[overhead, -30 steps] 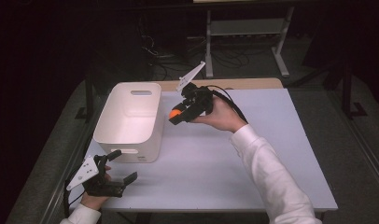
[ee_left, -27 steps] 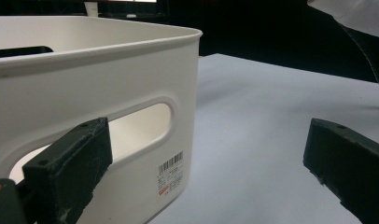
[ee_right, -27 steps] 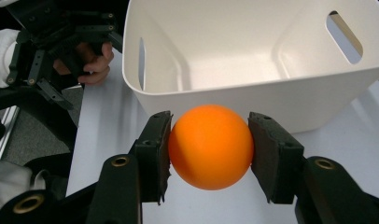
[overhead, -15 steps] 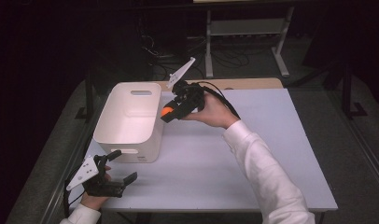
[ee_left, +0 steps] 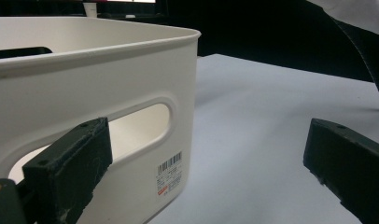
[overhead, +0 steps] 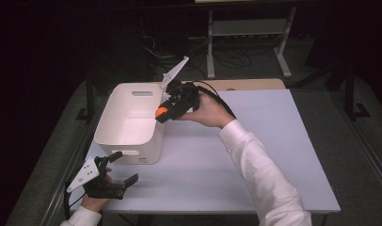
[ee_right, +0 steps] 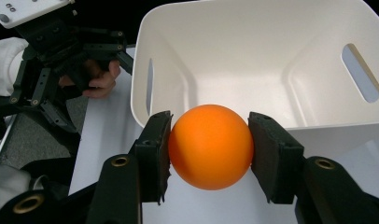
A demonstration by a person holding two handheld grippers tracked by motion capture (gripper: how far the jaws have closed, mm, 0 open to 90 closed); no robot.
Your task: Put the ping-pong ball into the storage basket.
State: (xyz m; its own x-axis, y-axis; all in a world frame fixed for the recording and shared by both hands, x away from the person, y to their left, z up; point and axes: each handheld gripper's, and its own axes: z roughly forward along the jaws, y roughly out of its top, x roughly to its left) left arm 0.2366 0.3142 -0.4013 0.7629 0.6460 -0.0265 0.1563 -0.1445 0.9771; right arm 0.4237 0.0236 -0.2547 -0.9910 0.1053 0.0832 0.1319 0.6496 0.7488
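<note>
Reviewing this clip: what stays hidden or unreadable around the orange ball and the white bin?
- Orange ball: right gripper pads hide its sides; in the high view it shows too small for detail.
- White bin: its near floor hides behind the ball in the right gripper view.
- Bin's barcode label: print too small, left gripper view.

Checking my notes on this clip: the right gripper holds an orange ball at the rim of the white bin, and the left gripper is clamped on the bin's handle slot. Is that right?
Not quite. The left gripper is open and grips nothing; the left gripper view shows its fingers spread apart beside the bin. The rest holds: the right gripper holds the orange ball at the bin's rim.
</note>
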